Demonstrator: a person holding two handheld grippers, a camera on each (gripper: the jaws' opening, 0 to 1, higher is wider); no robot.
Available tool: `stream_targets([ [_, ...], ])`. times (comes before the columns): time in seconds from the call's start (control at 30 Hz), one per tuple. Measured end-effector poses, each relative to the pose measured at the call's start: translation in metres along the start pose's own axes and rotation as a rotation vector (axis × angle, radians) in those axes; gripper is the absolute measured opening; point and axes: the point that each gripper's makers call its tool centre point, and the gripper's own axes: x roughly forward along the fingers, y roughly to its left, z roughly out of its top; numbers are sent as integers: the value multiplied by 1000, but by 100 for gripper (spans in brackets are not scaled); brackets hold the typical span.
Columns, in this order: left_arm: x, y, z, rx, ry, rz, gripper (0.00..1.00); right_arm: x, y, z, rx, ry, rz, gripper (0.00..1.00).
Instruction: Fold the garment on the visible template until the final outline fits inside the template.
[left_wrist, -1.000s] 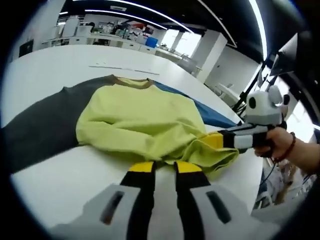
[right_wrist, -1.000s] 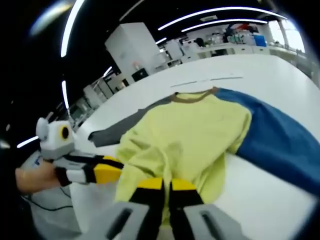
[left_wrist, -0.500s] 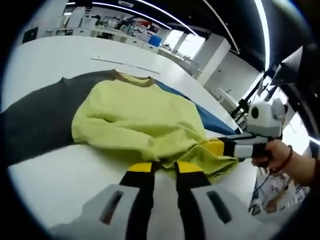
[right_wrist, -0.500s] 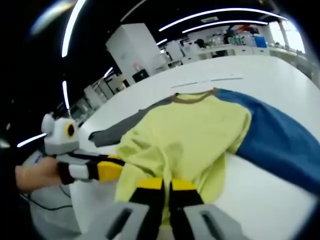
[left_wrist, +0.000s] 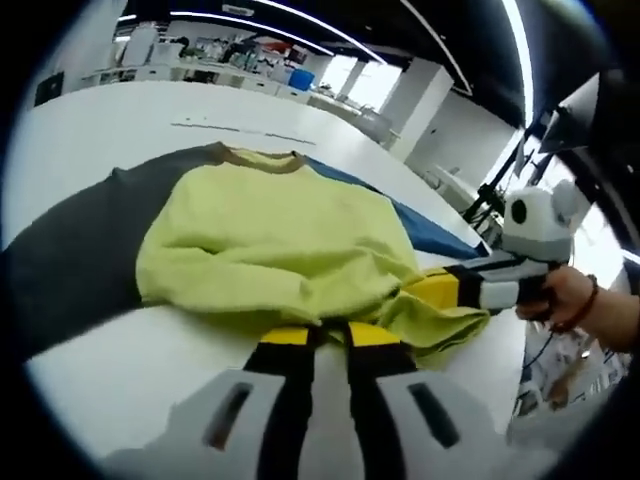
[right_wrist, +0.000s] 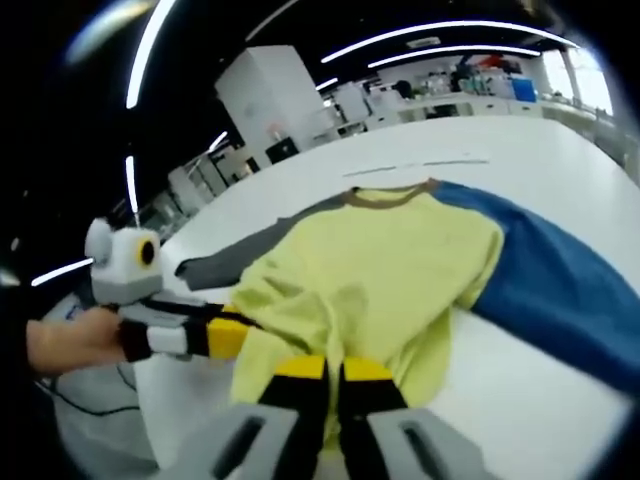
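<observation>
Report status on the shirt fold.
Left claw shut on shirt hem. Right claw shut on hem too. Shirt flat on table, sleeves spread. Nothing blocking.

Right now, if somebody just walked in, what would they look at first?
Probably the bright yellow-green sweatshirt lying in the middle of the white table, with one dark grey sleeve and one blue sleeve spread out to either side. Next, the yellow-tipped left gripper and right gripper, both pinching the sweatshirt's near hem.
</observation>
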Motion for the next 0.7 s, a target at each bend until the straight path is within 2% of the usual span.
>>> stream_targets([
  [0.13,0,-3,-2,171,27,30,5,0,1,0,-11,-2,-1,0],
  [0.23,1,-4,-2,228,47,49,2,0,1,0,-21,-5,4,0],
  [0.33,2,-8,-2,253,54,56,2,-2,3,0,-50,-6,21,1],
  [0.4,2,-12,-2,258,59,55,0,-6,4,2,-52,-15,30,5],
  [0.5,0,-6,-3,258,63,52,0,-13,5,6,-44,-28,38,14],
  [0.57,0,-7,-2,249,68,54,0,-20,2,10,-56,-47,31,19],
  [0.7,-6,-6,-2,262,72,61,0,-34,-13,18,-60,-82,-14,20],
])
